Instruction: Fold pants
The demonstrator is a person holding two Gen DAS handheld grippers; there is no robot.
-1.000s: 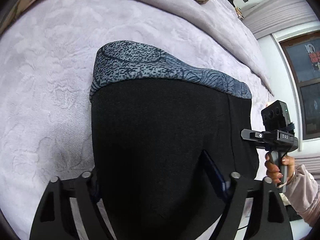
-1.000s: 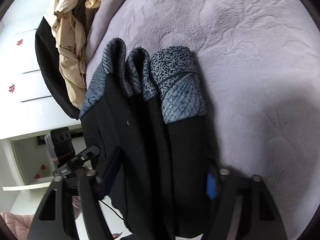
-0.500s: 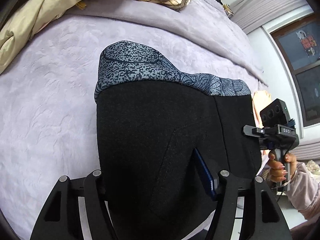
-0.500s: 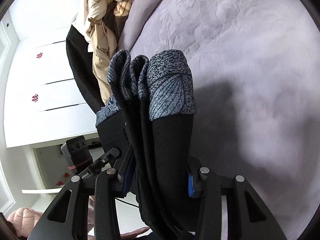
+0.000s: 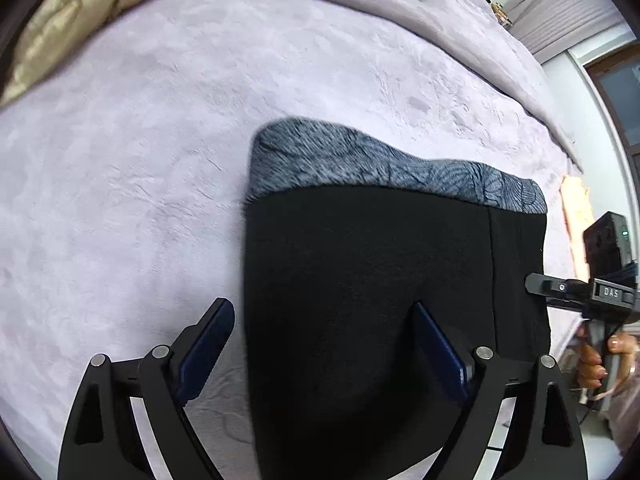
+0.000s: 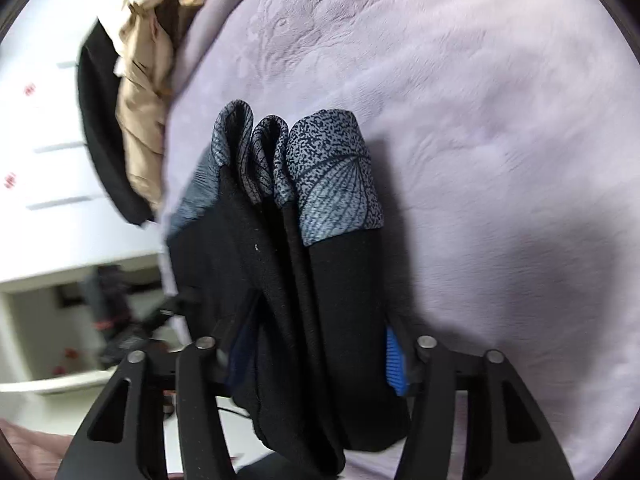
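Note:
The black pants with a grey patterned waistband lie folded on the lilac bed cover. My left gripper is open; its left finger stands off the cloth's edge and its right finger lies on the black fabric. In the right wrist view the folded stack shows several layers edge-on, with the waistband at the far end. My right gripper is shut on that stack. The right gripper also shows in the left wrist view, at the pants' right edge.
A beige coat and other clothes are piled at the bed's far side. A white cabinet stands beyond the bed. A window and curtains are at the right.
My left gripper has opened and let go of the pants, and it has shifted left. The pants have come down flat onto the bed. My right gripper still holds the stack.

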